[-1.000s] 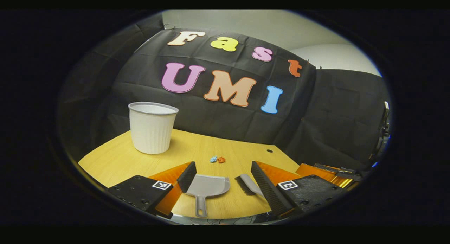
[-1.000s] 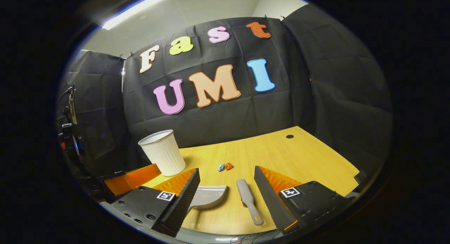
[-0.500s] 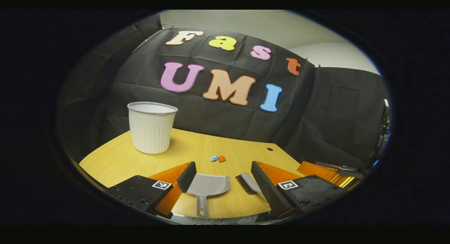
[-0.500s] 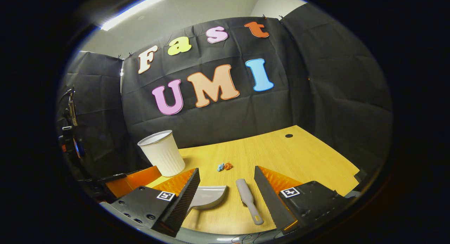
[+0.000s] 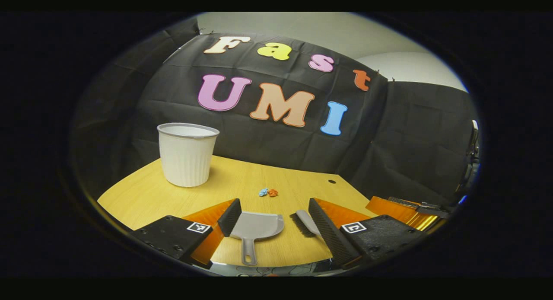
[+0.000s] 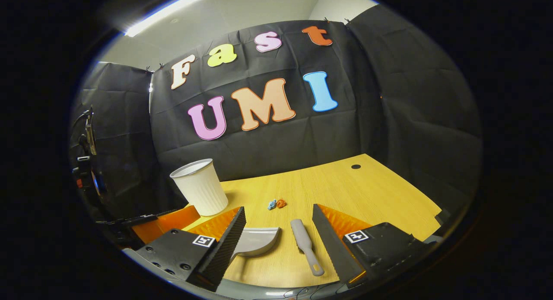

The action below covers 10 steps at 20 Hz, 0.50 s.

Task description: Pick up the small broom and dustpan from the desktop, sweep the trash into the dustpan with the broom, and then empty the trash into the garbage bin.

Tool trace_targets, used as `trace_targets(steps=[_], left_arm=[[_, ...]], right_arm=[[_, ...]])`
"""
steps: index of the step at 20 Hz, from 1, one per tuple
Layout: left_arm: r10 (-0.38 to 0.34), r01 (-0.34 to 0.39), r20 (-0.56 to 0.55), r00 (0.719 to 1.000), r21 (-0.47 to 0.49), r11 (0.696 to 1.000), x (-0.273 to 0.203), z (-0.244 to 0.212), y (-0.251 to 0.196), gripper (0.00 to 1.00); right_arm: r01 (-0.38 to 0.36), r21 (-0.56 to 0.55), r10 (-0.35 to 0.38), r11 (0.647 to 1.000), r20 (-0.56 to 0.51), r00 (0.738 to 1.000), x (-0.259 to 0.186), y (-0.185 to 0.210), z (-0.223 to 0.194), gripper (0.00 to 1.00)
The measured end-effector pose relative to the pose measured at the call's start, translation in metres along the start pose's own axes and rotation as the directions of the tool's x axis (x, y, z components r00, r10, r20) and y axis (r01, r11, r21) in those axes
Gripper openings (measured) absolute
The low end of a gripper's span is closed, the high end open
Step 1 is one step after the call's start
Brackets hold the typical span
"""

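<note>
Both jaws spread: dustpan (image 5: 255, 226) between left's, broom (image 6: 305, 244) between right's.

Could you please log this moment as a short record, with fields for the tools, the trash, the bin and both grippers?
dustpan: flat on the desk, handle toward the camera
broom: flat on the desk, beside the dustpan, untouched
trash: two small crumpled bits, blue and orange, beyond the dustpan
garbage bin: white, ribbed, upright at the desk's far left
left gripper: open, holding nothing
right gripper: open, holding nothing
desk: yellow wood
</note>
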<state>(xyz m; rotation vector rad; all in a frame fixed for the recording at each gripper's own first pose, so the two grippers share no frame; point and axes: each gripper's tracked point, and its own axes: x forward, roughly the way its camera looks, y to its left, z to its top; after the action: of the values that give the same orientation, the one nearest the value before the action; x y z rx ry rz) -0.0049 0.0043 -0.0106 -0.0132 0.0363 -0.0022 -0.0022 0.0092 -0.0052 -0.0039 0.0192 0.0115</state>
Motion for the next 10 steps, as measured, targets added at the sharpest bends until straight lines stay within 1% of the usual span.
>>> trace_targets(steps=[10], left_arm=[[0.013, -0.013, -0.039, 0.999, 0.004, 1.0, -0.001, -0.012, 0.005, 0.94]], right_arm=[[0.009, 0.001, -0.009, 1.0, -0.02, 1.0, 0.0, -0.004, -0.007, 0.92]])
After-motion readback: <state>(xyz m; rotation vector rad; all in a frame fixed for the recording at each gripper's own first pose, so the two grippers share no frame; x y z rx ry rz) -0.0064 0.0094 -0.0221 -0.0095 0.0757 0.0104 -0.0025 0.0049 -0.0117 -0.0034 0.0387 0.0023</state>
